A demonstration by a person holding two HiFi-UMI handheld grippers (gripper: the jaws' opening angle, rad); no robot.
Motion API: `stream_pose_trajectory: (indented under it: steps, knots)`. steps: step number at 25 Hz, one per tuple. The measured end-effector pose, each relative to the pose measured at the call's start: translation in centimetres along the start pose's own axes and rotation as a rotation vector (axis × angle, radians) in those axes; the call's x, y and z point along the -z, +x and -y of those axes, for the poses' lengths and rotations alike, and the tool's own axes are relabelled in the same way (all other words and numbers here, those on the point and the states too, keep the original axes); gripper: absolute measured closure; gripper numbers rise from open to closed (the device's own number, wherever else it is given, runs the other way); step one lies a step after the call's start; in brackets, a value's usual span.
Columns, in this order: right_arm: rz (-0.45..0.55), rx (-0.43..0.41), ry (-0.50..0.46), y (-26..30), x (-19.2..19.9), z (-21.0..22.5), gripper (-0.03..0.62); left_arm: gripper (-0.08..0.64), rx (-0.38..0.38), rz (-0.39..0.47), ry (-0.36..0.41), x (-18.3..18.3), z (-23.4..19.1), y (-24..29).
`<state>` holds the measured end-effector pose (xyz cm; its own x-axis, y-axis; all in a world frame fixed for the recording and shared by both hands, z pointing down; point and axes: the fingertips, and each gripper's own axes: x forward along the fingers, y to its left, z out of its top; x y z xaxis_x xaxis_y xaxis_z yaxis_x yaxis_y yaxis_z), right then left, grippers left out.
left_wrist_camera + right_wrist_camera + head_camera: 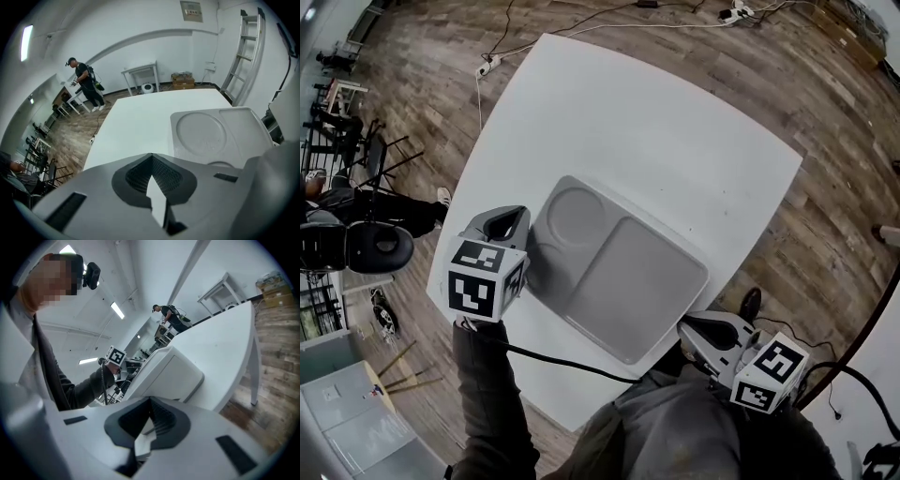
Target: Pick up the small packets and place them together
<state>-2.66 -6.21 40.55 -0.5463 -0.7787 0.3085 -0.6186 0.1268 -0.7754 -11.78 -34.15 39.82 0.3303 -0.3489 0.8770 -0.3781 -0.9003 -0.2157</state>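
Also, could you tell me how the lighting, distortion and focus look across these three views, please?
Head view: strong fisheye curve bows the white table edges; light is even, only a soft shadow on the tray beside the left gripper. Left gripper view: dark corners, a bright ceiling lamp glaring. Right gripper view: a mosaic patch upper left, strip lamps blown out.

Pale grey tongs (508, 221) — black-and-white marker cubes (483, 279), black cables (553, 361) — and a dark sleeve (492, 403).
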Motion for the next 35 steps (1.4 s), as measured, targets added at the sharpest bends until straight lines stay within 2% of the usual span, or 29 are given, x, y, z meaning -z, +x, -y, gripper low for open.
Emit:
stream_pose_trajectory:
  steps: [3,12,17,19,21,23,28,35]
  knots:
    - [0.001,-0.019,-0.001,-0.1,0.2,-0.4,0.588,0.561,0.010,0.005,-0.021,-0.1,0.0,0.0]
    - [0.018,-0.024,0.013,-0.6,0.2,-0.5,0.588,0.561,0.019,-0.026,0.015,-0.2,0.0,0.0]
    - [0.025,-0.027,0.015,-0.9,0.5,-0.7,0.588,0.561,0.032,-0.001,-0.013,-0.8,0.6,-0.6]
    - [0.025,-0.030,0.013,-1.0,0.6,-0.6,0.588,0.561,0.026,-0.013,0.022,-0.6,0.4,-0.3]
    - [0.025,-0.027,0.009,-1.2,0.8,-0.6,0.588,0.561,0.025,-0.075,0.113,0.3,0.3,0.5]
    - [0.028,-0.018,0.003,-1.5,0.8,-0.5,0.588,0.561,0.050,-0.125,0.165,1.1,0.4,1.1]
    - [0.027,-0.015,0.002,-1.4,0.6,-0.3,0.588,0.561,0.158,-0.118,0.124,1.4,0.6,1.4]
    - [0.010,-0.036,0.006,-0.8,0.7,-0.5,0.588,0.561,0.204,-0.117,0.104,1.2,1.2,1.4]
